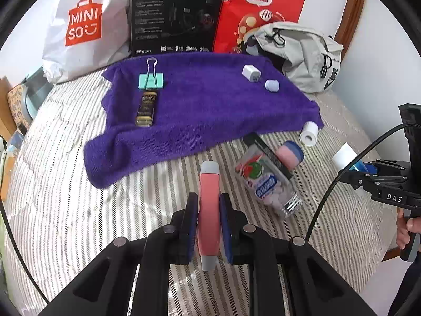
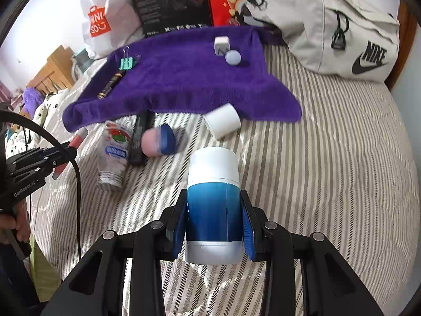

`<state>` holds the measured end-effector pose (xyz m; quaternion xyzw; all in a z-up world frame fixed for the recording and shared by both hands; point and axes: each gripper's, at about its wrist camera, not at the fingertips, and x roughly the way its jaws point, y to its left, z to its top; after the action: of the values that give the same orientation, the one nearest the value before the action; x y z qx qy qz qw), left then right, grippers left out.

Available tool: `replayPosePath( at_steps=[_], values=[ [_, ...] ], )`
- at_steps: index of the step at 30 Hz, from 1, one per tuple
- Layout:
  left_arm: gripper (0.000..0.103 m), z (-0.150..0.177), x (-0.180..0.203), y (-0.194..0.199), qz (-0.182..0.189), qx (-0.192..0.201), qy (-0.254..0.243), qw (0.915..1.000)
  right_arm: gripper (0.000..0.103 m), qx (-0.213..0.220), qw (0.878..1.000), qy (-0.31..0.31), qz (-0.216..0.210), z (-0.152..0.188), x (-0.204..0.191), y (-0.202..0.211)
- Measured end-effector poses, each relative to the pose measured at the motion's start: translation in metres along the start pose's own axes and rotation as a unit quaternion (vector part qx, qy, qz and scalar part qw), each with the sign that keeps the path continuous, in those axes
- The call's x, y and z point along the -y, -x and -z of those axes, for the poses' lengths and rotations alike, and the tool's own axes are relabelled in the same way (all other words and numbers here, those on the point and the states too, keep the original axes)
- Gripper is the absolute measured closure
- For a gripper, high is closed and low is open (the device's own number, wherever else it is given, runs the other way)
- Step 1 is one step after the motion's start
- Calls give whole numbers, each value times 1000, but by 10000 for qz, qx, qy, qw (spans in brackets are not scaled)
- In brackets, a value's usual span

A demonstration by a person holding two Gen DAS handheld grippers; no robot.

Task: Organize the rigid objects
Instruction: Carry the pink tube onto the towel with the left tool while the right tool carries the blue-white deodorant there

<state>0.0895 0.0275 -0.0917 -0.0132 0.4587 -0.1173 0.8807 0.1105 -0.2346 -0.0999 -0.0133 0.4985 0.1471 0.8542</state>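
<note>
Striped bed (image 1: 79, 210), purple towel (image 1: 197, 105) ahead: both my tools carry loads.
Left tool (image 1: 209, 226) clamps the pink tube (image 1: 209, 189), right tool (image 2: 214, 223) the blue bottle (image 2: 213, 197); I set each flat on the towel.

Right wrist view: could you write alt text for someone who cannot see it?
The right gripper holds a blue and white bottle between its jaws above a striped bedspread. Ahead, a purple towel carries a binder clip, a charger and a pale round case.

The white plastic shopping bag (image 1: 79, 26) reads "MINISO"; the black cardboard box (image 1: 176, 13) "HECATE" and "EDIFIER"; the grey fabric backpack (image 2: 329, 26) "NIKE"; the right gripper (image 1: 352, 169) body "DAS"; the left gripper (image 2: 67, 155) body "GenRobot.AI".
</note>
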Motion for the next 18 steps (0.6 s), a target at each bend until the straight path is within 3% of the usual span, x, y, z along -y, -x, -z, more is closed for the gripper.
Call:
replayPosePath(
  at_steps=[18],
  values=[
    [87,-65,-30,-1,-136,235,179,9995,67,323,9986,138,-393,-80,5,3]
  ],
)
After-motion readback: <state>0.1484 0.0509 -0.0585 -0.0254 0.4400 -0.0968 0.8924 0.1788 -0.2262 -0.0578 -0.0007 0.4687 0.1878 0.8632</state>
